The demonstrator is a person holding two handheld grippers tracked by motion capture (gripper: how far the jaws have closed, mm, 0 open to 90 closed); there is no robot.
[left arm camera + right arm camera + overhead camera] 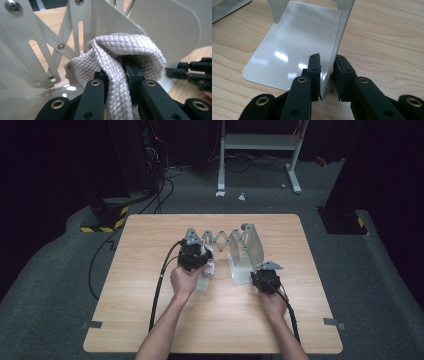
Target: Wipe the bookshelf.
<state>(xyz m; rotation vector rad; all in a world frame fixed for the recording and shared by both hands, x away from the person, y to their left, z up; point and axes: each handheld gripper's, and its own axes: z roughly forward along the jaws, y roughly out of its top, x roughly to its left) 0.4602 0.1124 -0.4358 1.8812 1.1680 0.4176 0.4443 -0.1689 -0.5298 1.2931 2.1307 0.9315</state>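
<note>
Your left tongs (117,75) are clamped tight on a bunched, quilted grey cloth (117,52), the fabric pinched between the two black jaws and spilling over their tips. In the high view your left tongs (196,256) sit at the near-left end of the white folding rack (235,240), with the cloth (207,270) hanging pale just beside your left hand (184,281).

Right in front of that cloth stand the rack's crossed slats (47,50), riveted and slotted, and to their right a broad rounded white plate (172,32). The cloth is up against the slats, so they crowd you on that side.

Your right tongs (327,77) are narrow, closed on the thin upright edge of the white plate (338,42), one jaw on each face; whether both pads press fully, you can't quite tell. The plate's flat glossy foot (287,55) lies on the wooden surface (387,50) to the left of the jaws.

From above, your right tongs (265,279) hold the near corner of that stand, right hand (272,302) behind them. Cables (160,285) trail back across the surface (150,320) toward you.
</note>
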